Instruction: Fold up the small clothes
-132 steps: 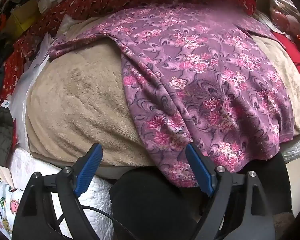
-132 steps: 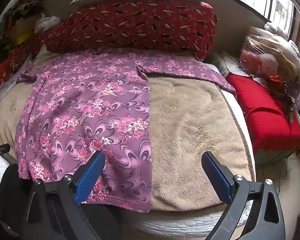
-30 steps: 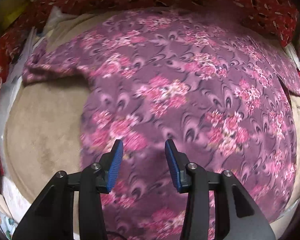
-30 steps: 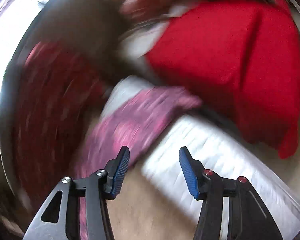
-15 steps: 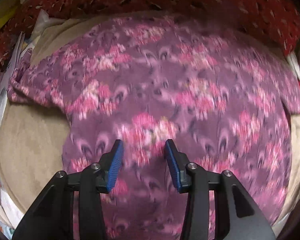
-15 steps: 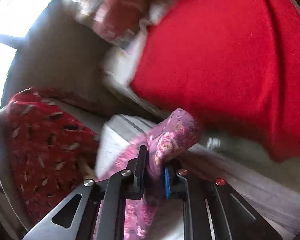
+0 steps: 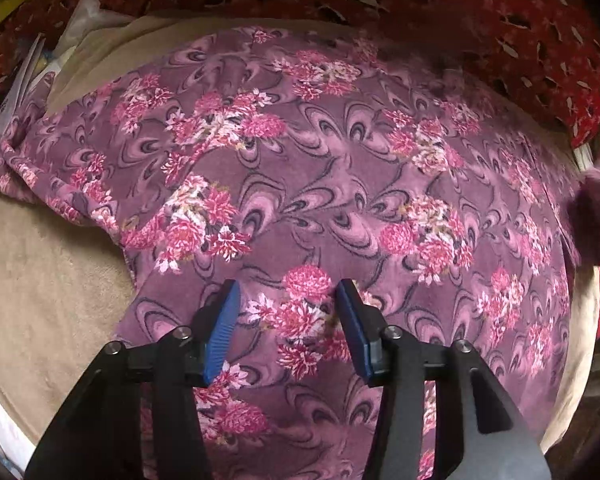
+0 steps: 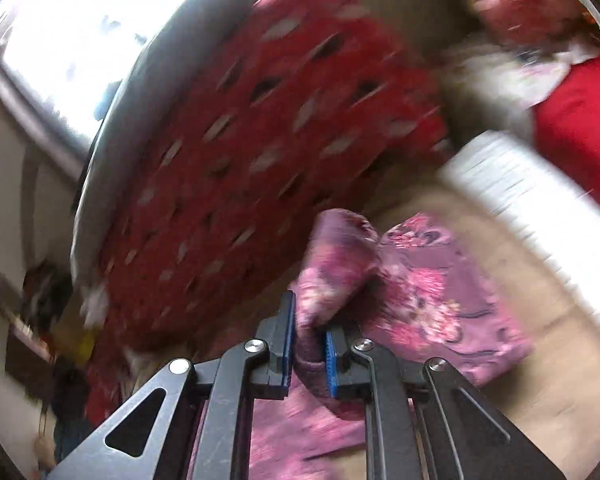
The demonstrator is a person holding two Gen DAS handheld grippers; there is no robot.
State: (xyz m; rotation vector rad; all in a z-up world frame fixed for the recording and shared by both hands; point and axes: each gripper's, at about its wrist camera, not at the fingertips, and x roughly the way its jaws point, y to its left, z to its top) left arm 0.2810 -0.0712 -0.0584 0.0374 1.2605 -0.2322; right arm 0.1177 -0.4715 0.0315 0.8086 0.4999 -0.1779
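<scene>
We note the left claw (image 7: pixel 286 320) pointing steeply down over the floral garment (image 7: pixel 340 184), its jaws opening with nothing pinched between them; a second ago they stood narrower and hung nearer the hem. The garment lies spread on the beige blanket (image 7: pixel 40 300) of the bed. The right claw (image 8: pixel 308 344), open a second ago, is now clamped on a bunched sleeve (image 8: pixel 340 256) and lifts it. Beyond lies the red patterned pillow (image 8: pixel 268 128).
</scene>
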